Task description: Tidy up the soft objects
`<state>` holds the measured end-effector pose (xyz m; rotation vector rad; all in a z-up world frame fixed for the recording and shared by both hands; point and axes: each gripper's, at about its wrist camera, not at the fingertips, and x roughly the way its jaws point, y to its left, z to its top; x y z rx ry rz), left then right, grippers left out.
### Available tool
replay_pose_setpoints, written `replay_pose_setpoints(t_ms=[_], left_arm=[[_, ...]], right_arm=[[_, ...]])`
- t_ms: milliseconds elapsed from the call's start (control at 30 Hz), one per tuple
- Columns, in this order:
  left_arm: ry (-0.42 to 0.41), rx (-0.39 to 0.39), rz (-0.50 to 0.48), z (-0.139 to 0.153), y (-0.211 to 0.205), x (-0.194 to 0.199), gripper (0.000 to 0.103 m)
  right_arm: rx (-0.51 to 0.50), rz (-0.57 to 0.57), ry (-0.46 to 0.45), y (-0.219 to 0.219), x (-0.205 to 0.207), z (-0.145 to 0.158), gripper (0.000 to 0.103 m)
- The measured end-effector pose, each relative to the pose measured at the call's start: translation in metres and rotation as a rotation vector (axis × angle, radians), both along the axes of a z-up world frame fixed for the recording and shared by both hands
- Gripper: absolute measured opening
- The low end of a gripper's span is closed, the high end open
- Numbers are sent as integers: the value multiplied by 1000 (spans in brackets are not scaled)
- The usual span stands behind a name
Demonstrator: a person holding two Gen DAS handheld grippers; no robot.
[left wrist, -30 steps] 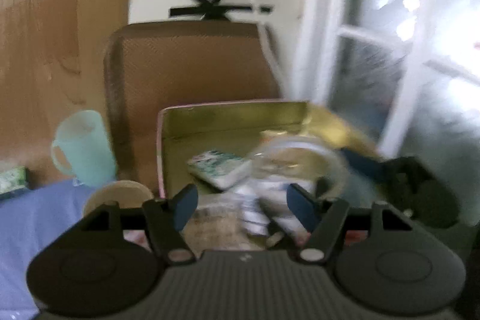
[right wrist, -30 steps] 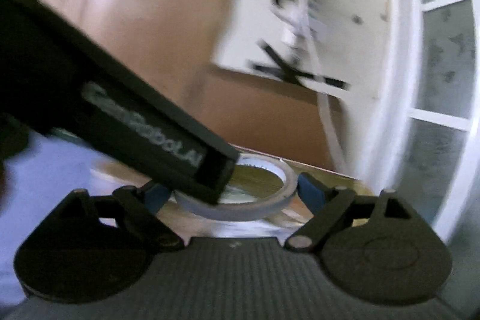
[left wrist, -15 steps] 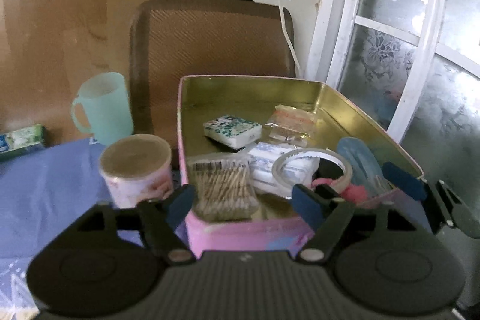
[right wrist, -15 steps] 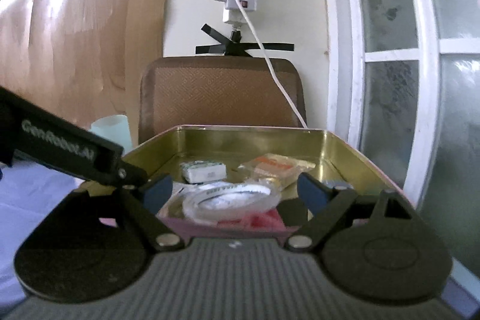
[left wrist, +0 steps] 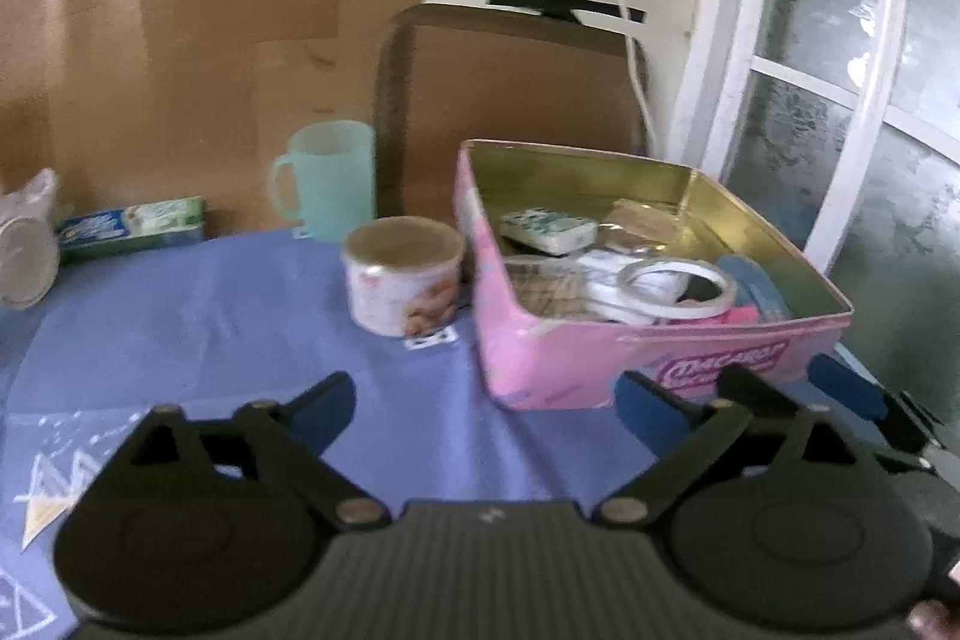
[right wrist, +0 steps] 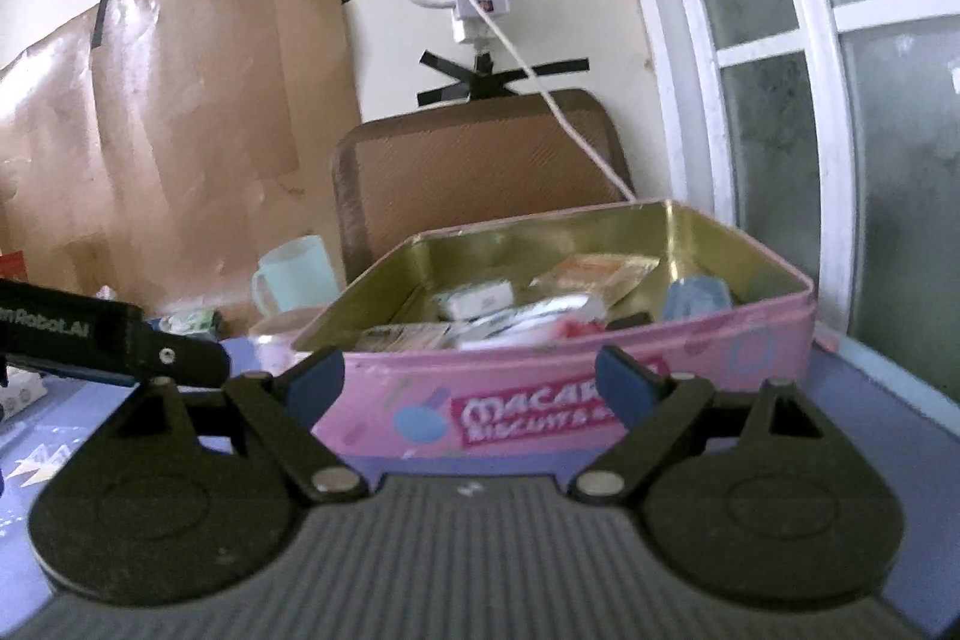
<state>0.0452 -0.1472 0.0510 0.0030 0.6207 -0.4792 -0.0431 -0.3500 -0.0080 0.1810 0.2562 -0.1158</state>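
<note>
Against the wall: brown paper sheet (left wrist: 180, 10), white-framed frosted window (left wrist: 840, 70), brown chair back (left wrist: 510, 100), black tape crosses and a white plug with cord (right wrist: 474, 4).

Below these, spread with a blue cloth (left wrist: 210, 310): the table.

On the cloth, toward the window side: open pink biscuit tin (left wrist: 540, 358), gold inside. Holding, largest first: roll of clear tape (left wrist: 675, 289) lying flat on top of the heap near the front wall; pack of cotton swabs (left wrist: 540, 286) at the left front; blue pad (left wrist: 756, 280) at the right; white-and-green tissue pack (left wrist: 549, 229) toward the back; clear sachet (left wrist: 642, 220) beside it; something pink (left wrist: 744, 316) under the tape, too hidden to identify.

Just left of the tin: short round canister (left wrist: 402, 280), lid on, contents unseen. Behind it: mint plastic mug (left wrist: 327, 178). Farther left: green-and-blue box (left wrist: 132, 226) against the paper.

Left gripper (left wrist: 486, 412): low over the cloth, short of the tin's front corner, jaws opening, blue pads wide apart, nothing between them. Right gripper (right wrist: 471, 385): level with the tin's front wall, fingers apart, empty.

Compared with half a second before: both views drawn back, the tin now beyond the fingertips rather than under them; tape roll unmoved inside; left fingers spread much wider.
</note>
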Motion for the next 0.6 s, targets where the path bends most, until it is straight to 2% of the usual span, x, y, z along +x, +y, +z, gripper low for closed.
replay_pose_setpoints(t_ms=[333, 600], left_arm=[[14, 57, 89, -11, 27, -11, 103], [49, 94, 112, -24, 38, -15, 103]], right_arm=[[208, 23, 46, -1, -6, 7, 94], [265, 18, 69, 11, -6, 5, 95]])
